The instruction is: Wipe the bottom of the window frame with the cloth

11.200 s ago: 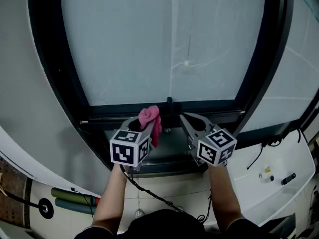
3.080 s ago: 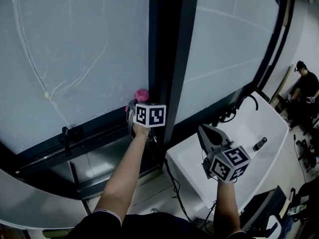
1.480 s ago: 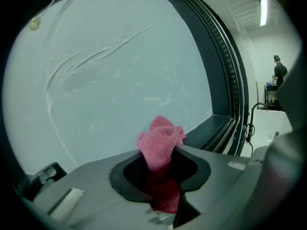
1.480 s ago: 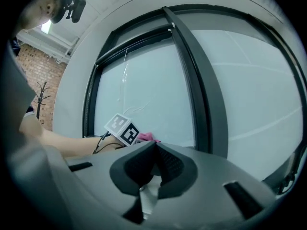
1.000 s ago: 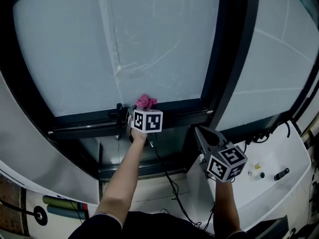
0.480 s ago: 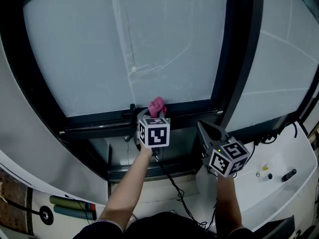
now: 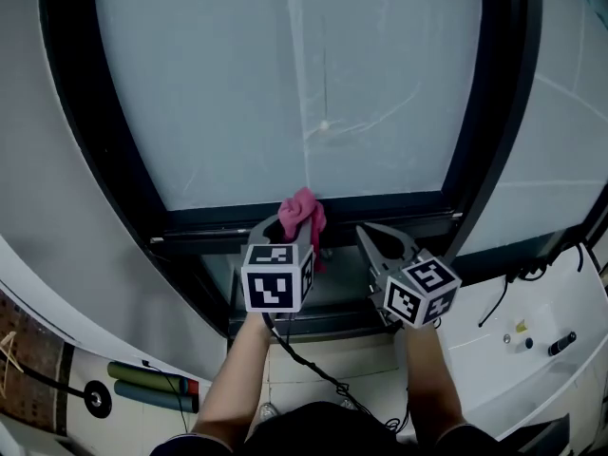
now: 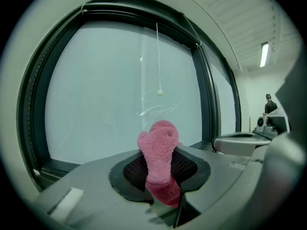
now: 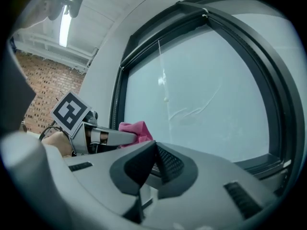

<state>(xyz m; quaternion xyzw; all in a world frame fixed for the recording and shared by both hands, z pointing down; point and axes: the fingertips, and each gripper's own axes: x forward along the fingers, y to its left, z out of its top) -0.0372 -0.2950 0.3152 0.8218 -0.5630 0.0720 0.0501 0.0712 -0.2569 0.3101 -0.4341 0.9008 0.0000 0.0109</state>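
Along the lower edge of the big window, the left tool (image 7: 291, 228) is clenched on a small pink terry cloth (image 7: 305, 214). A rounded wad of the cloth stands proud of the jaw tips and a short tail hangs below them. In the head view the wad sits at 6 o'clock of the frosted glass pane (image 7: 285, 84) and overlaps the dark bottom rail of the window frame (image 7: 389, 205). Whether it is pressed on the rail or held just off it, I cannot tell.

The right tool (image 7: 370, 237) is at 3 o'clock of the left one, near it but apart. Its jaws are closed together on nothing, and it is pointed toward the same rail.

The cloth looks light, soft and limp, so it should fold and drag rather than slide as a pad. The hold low on the bunch seems sound, since it leaves a thick cushion ahead of the jaws to meet the rail. A thinner pinch would likely let hard jaw tips scrape the frame.

No container is part of the job. At 4 o'clock a white moulded counter (image 7: 541, 373) carries a few small items too small to name, with a black cable (image 7: 499, 297) trailing over its edge.
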